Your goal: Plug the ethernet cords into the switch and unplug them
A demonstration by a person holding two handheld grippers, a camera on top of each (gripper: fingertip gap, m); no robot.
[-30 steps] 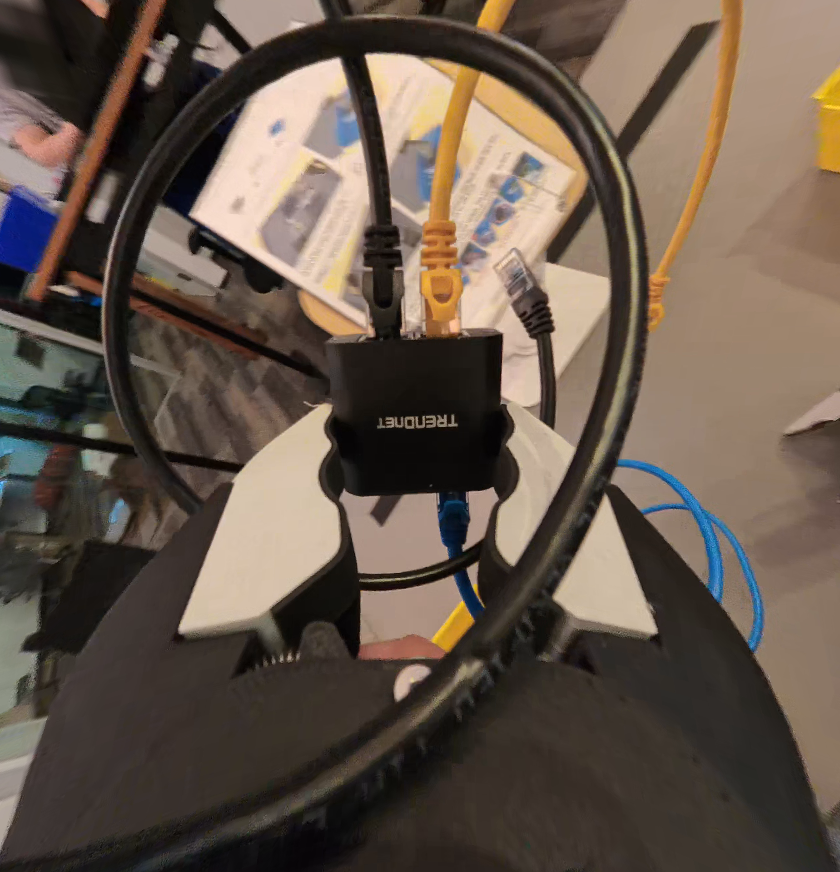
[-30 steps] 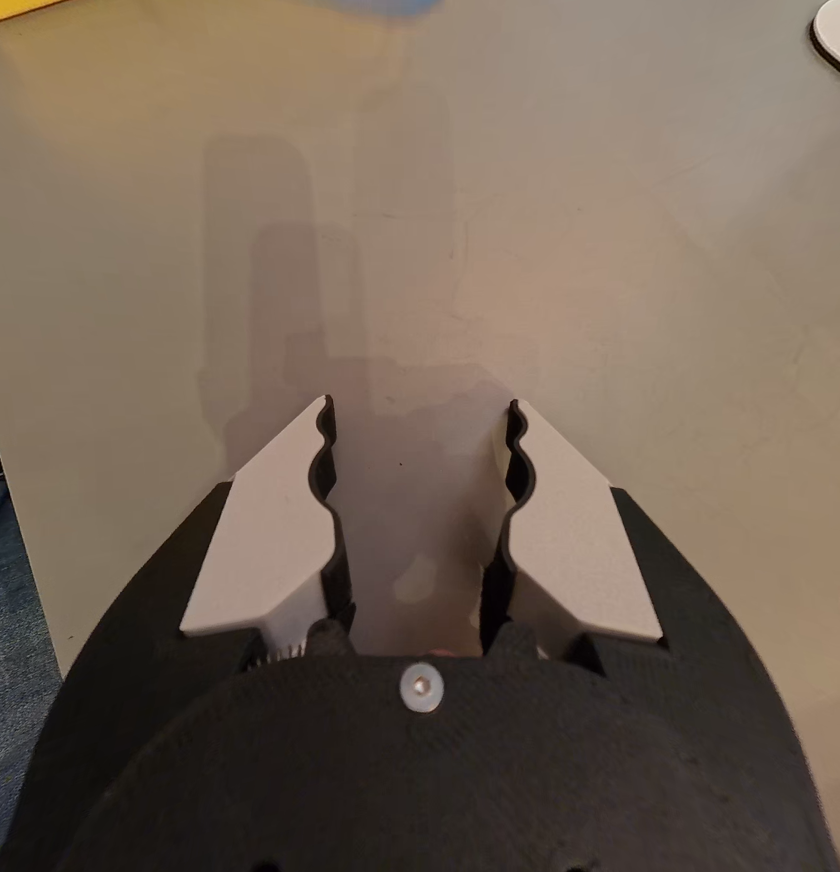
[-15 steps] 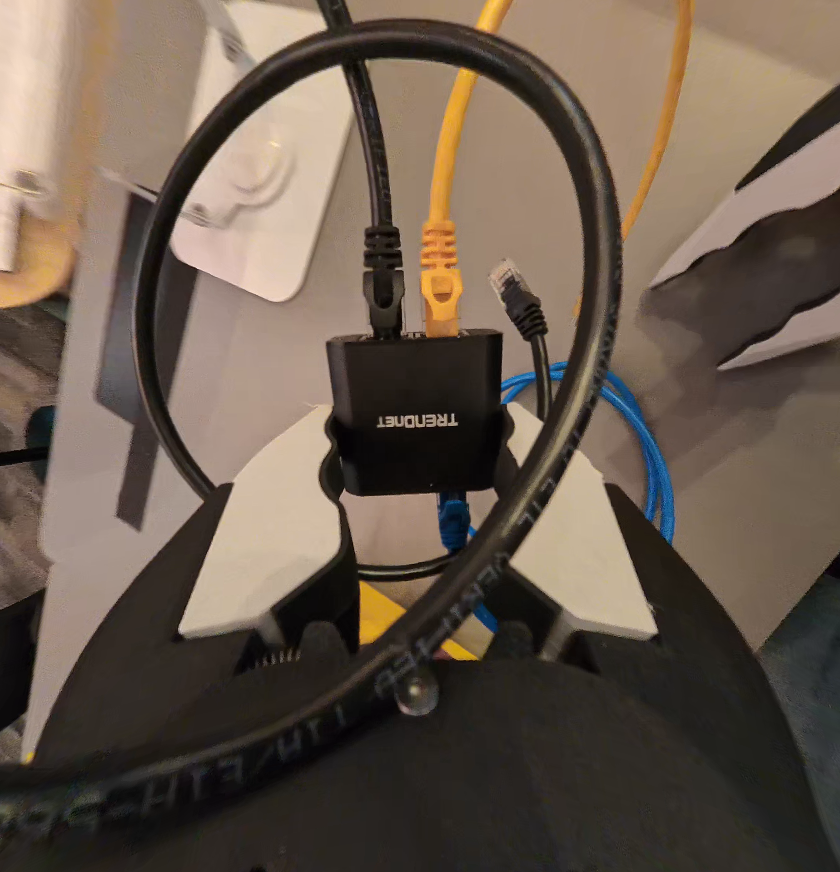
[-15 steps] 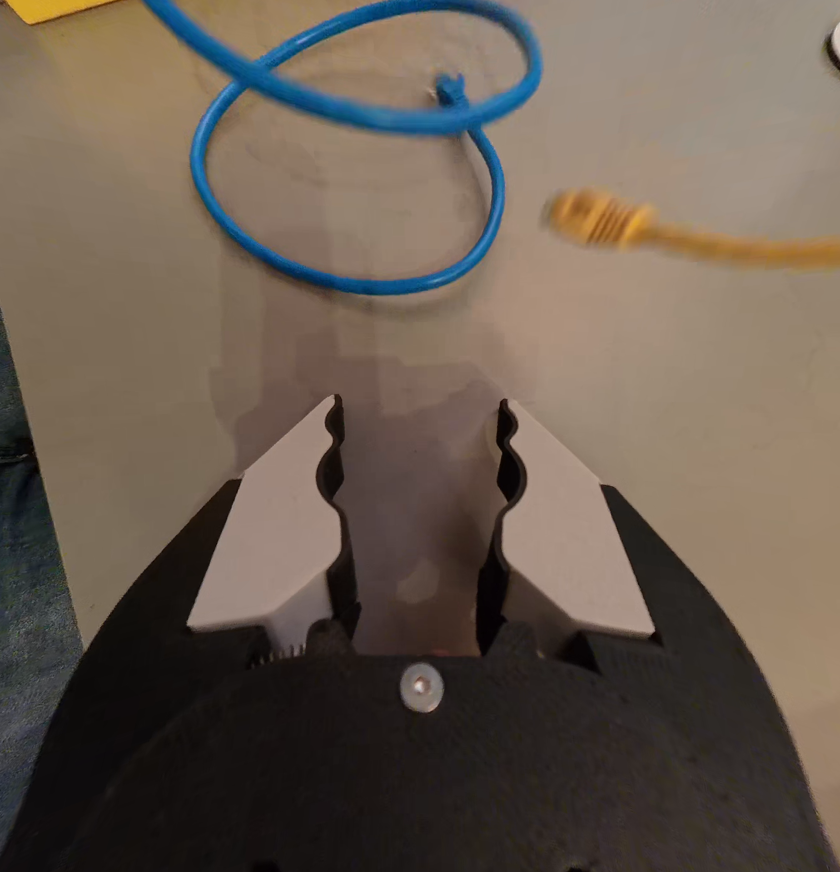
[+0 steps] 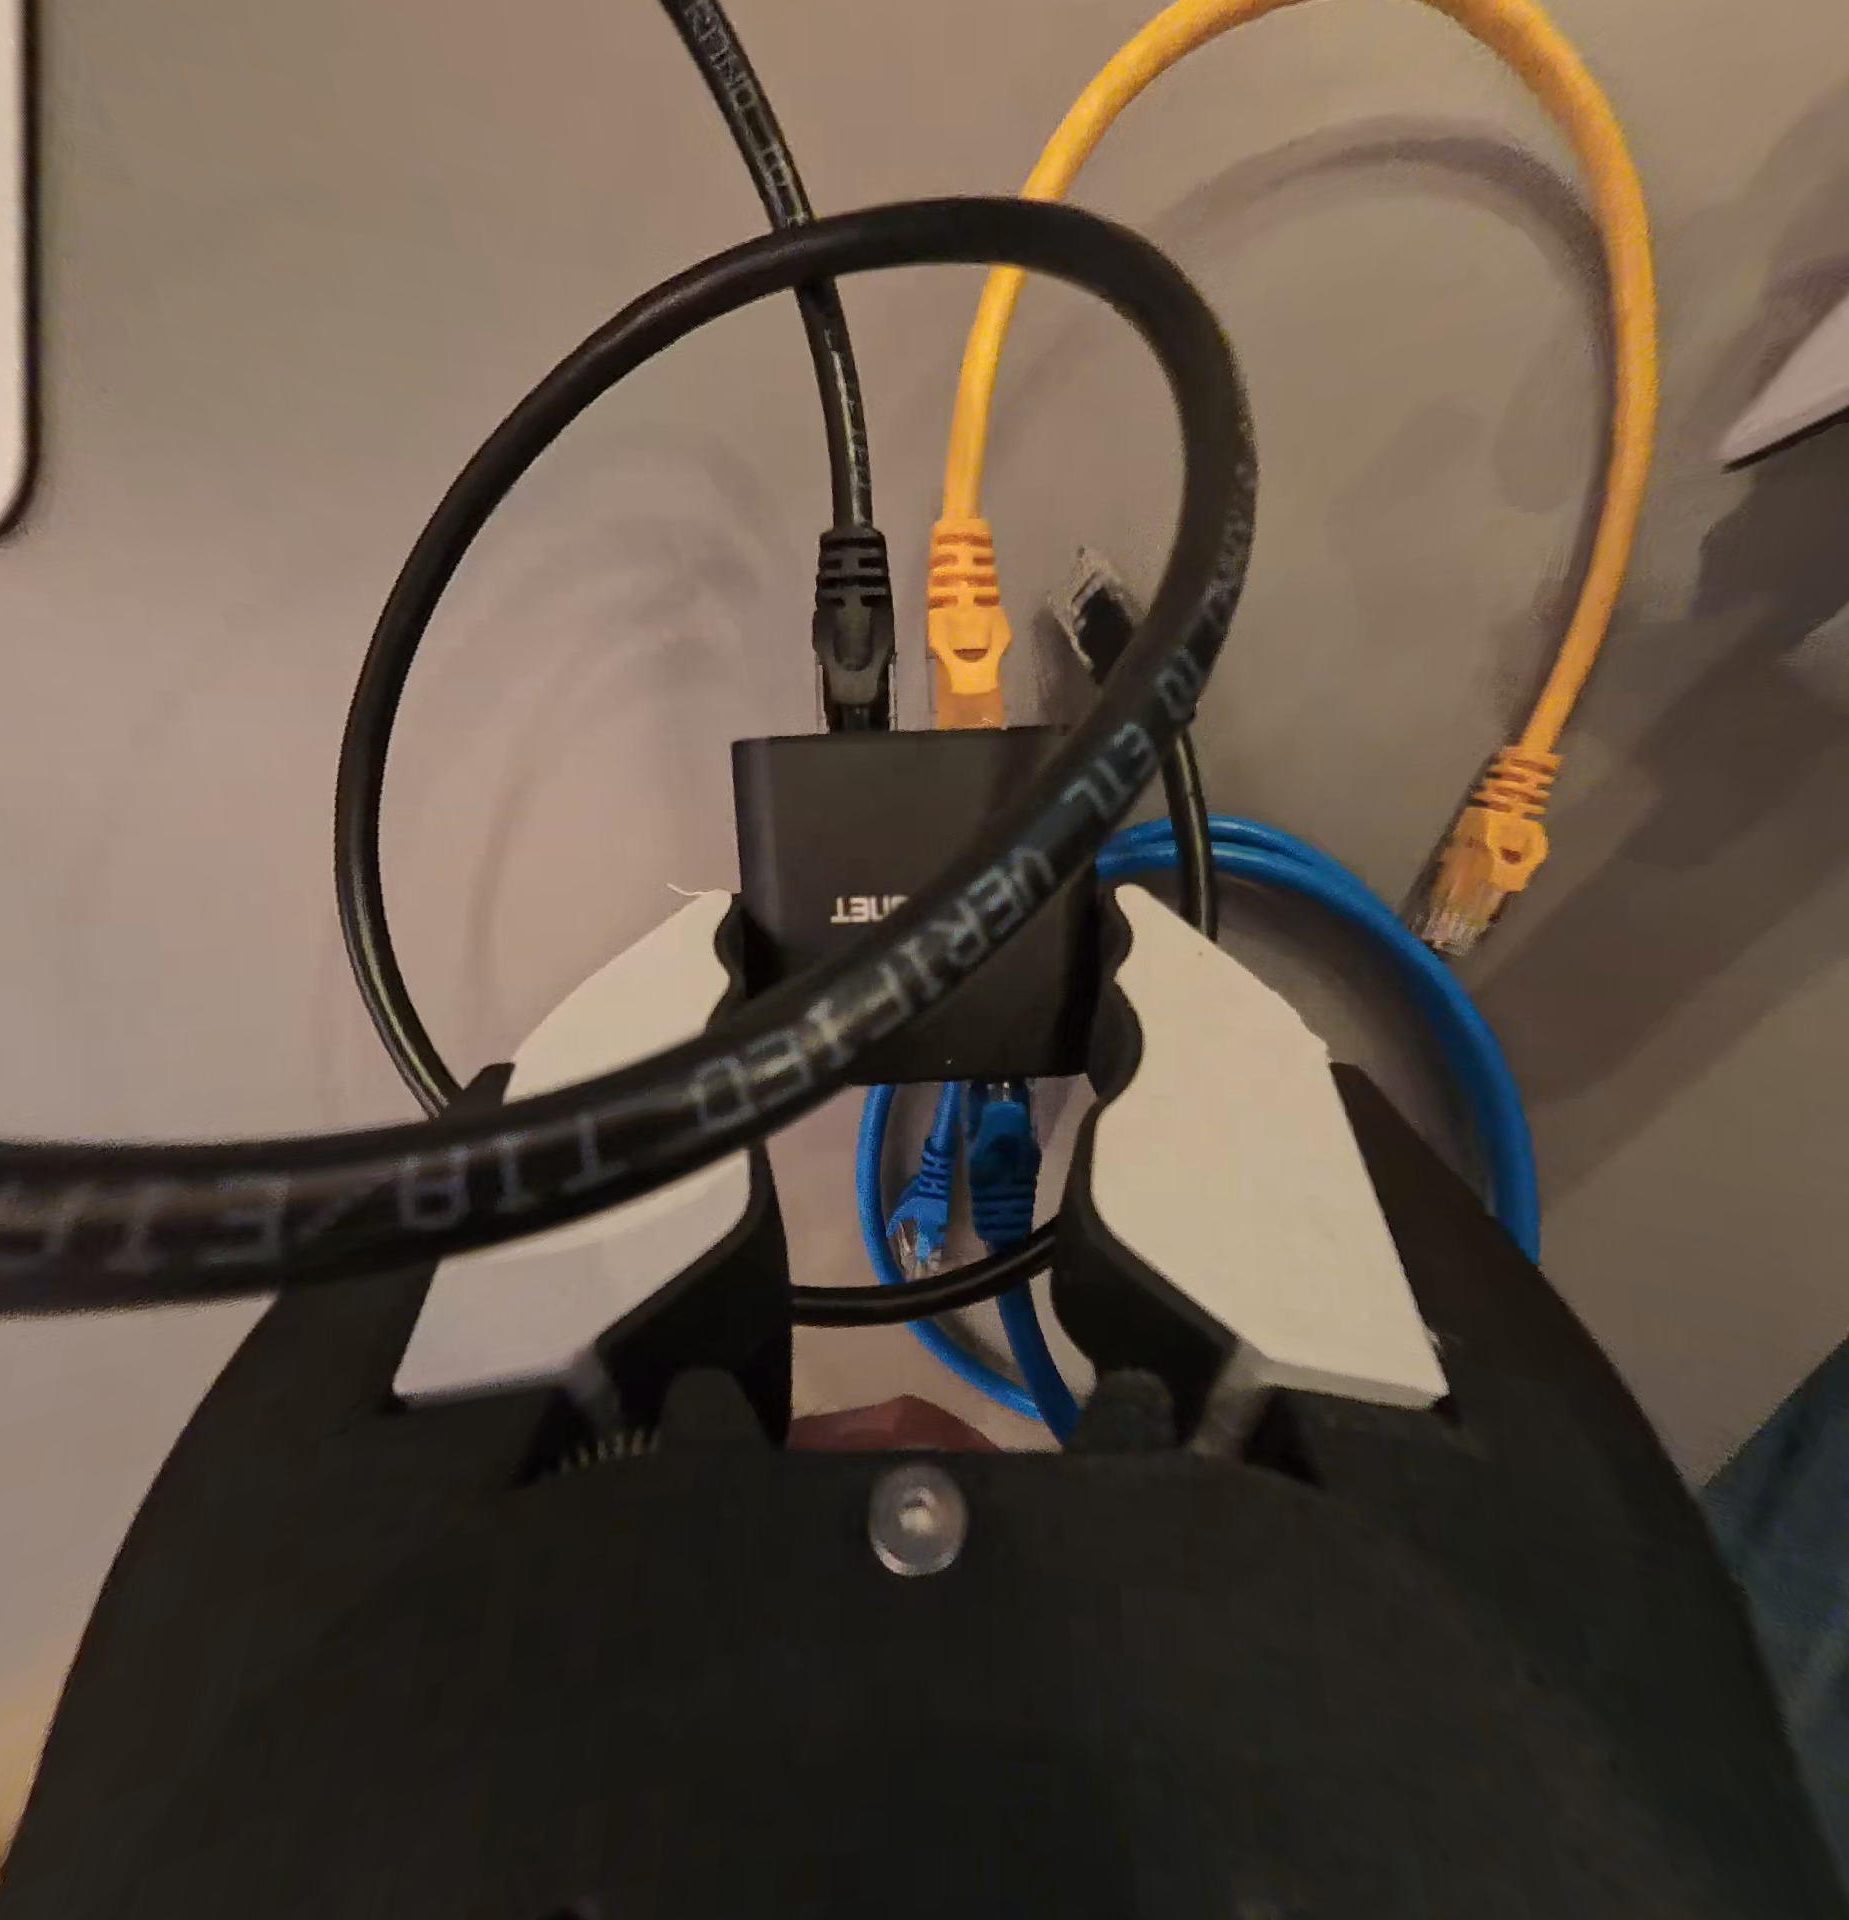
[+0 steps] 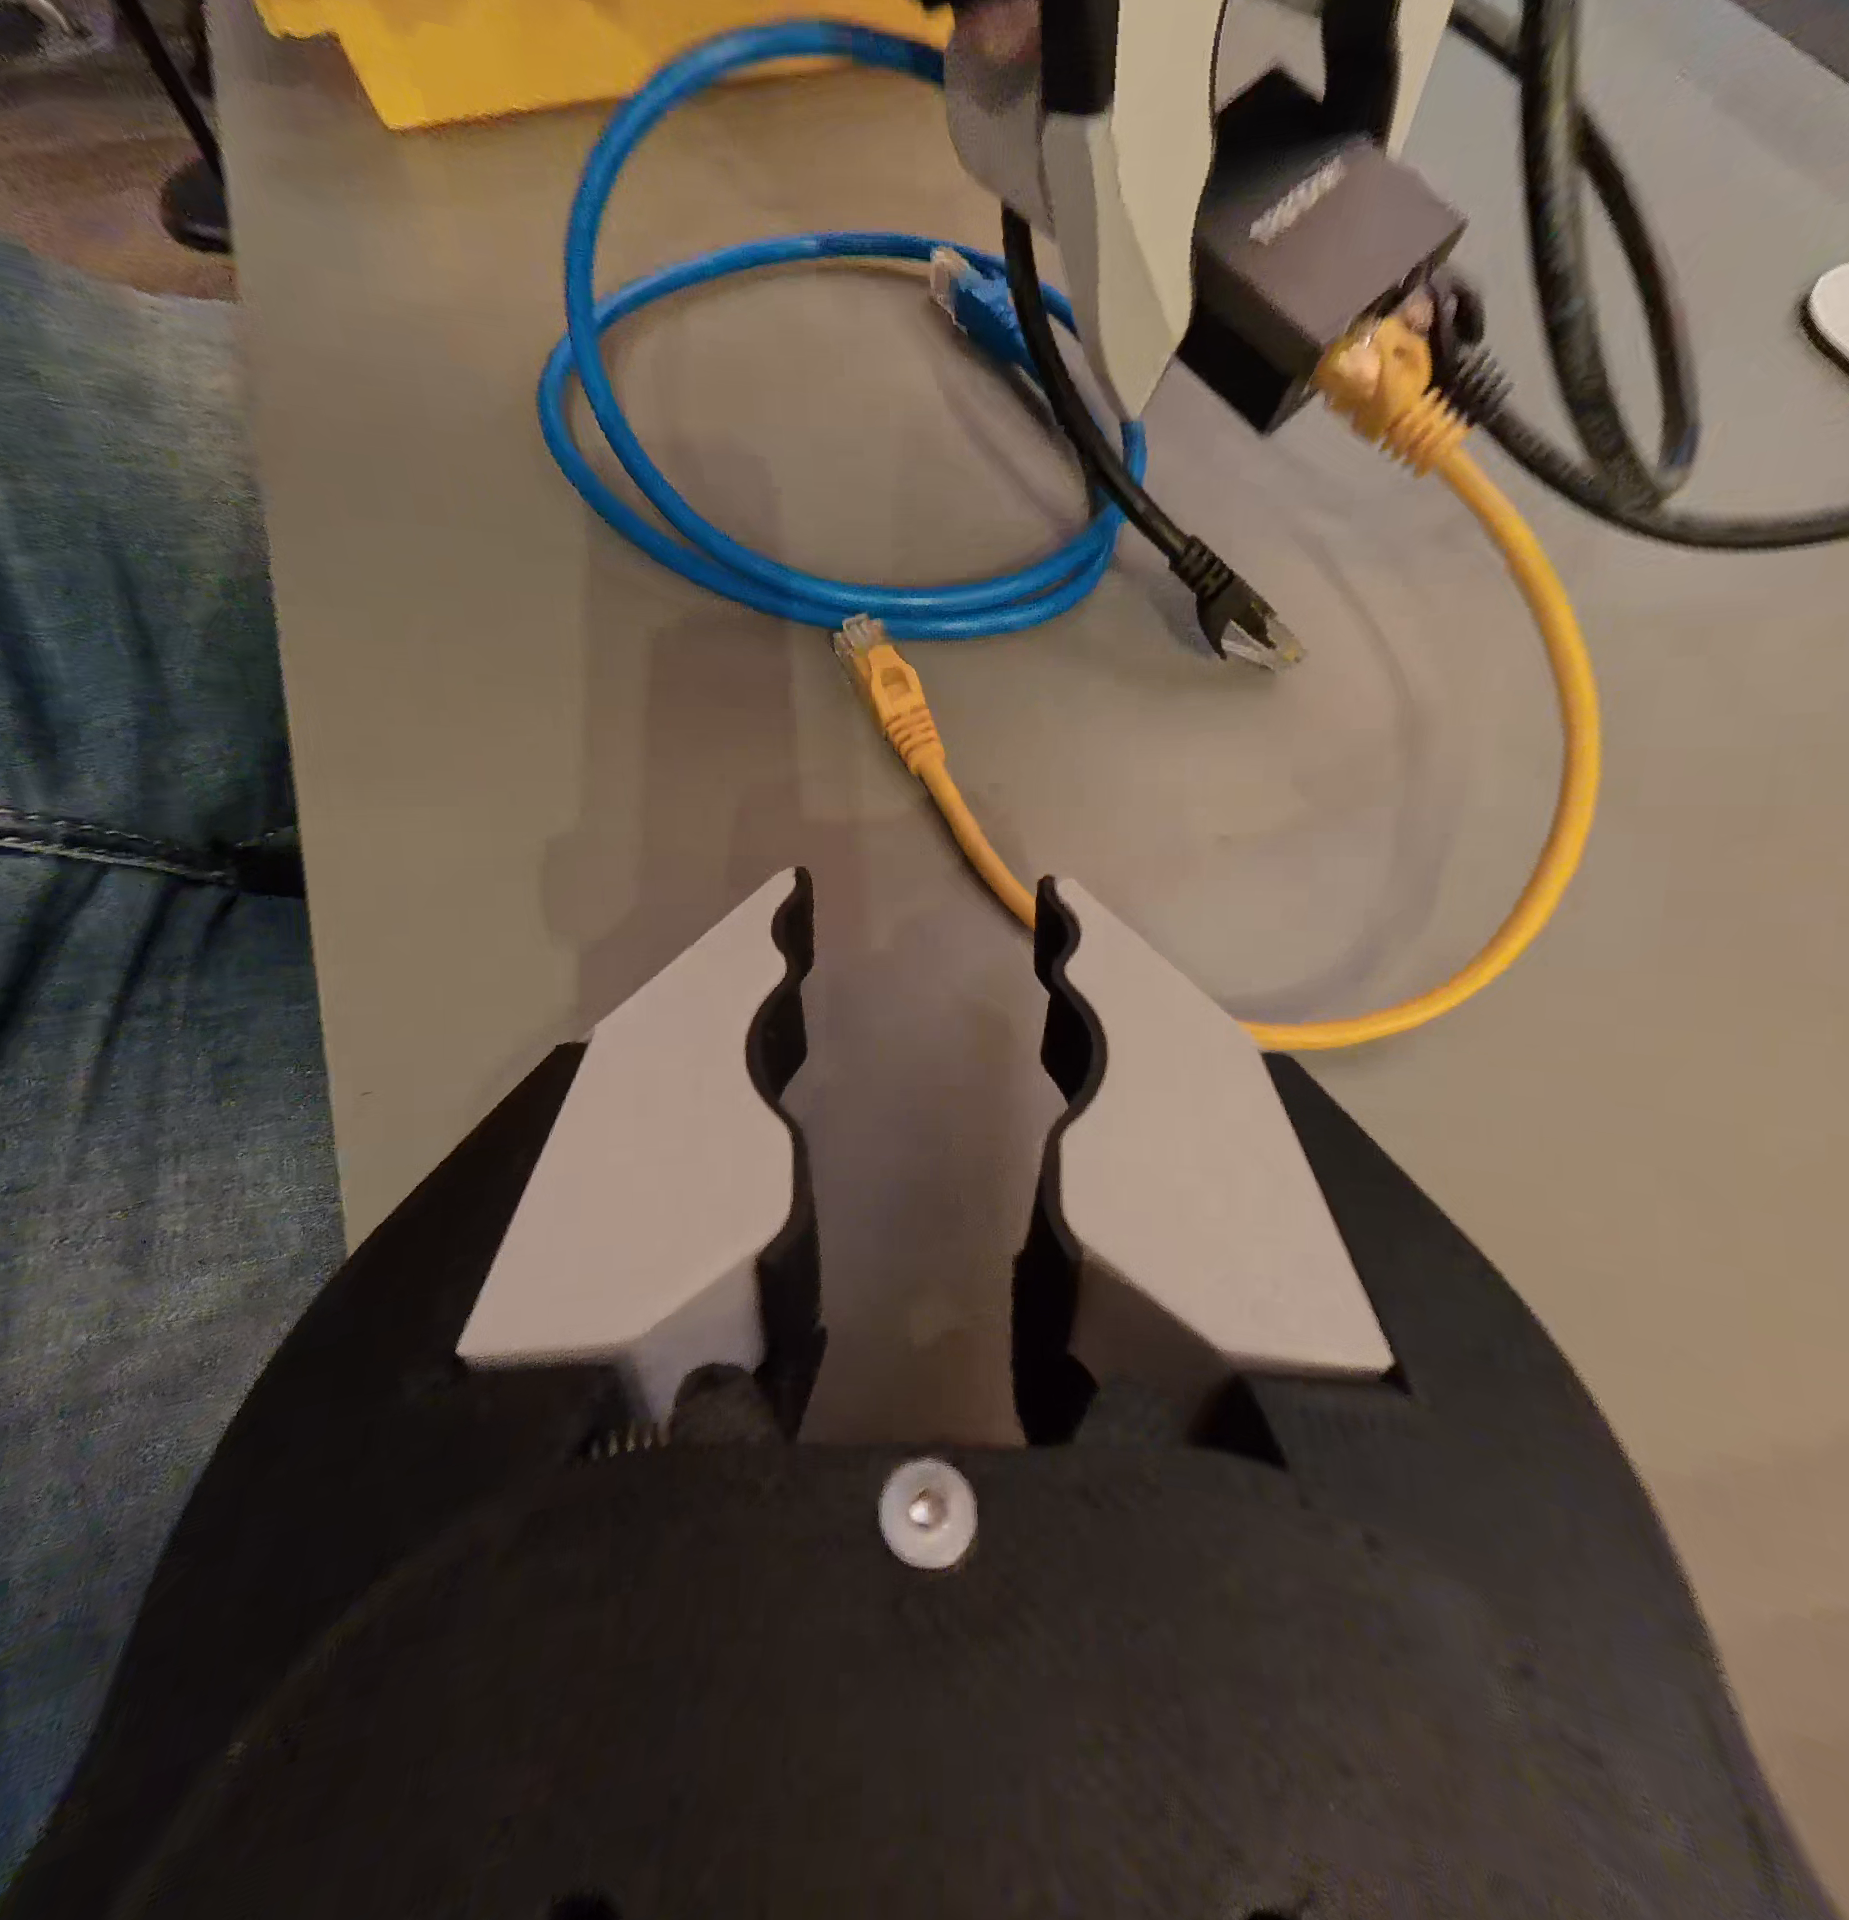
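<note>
In the left wrist view my left gripper (image 5: 915, 914) is shut on the black switch (image 5: 878, 821), held just above the grey table. A black cord (image 5: 852, 623) and a yellow cord (image 5: 967, 634) are plugged into its far side. A blue cord (image 5: 1003, 1164) is plugged into its near side. A loose black plug (image 5: 1091, 613) hangs beside them. A thick black cord (image 5: 587, 1143) loops across the fingers. My right gripper (image 6: 920, 894) is open and empty, just behind the loose yellow plug (image 6: 889, 691). The switch (image 6: 1315, 260) shows at the top of that view.
The blue cord coil (image 6: 795, 582) and a loose black plug (image 6: 1237, 618) lie on the table (image 6: 432, 623). A yellow object (image 6: 587, 52) sits at the far edge, a white item (image 6: 1845, 322) at the right. A person's jeans (image 6: 99, 831) are past the table's left edge.
My left gripper has lowered the switch toward the table, and the cords now rest on it. My right gripper's jaws have narrowed somewhat, and the cords and switch have come into its view.
</note>
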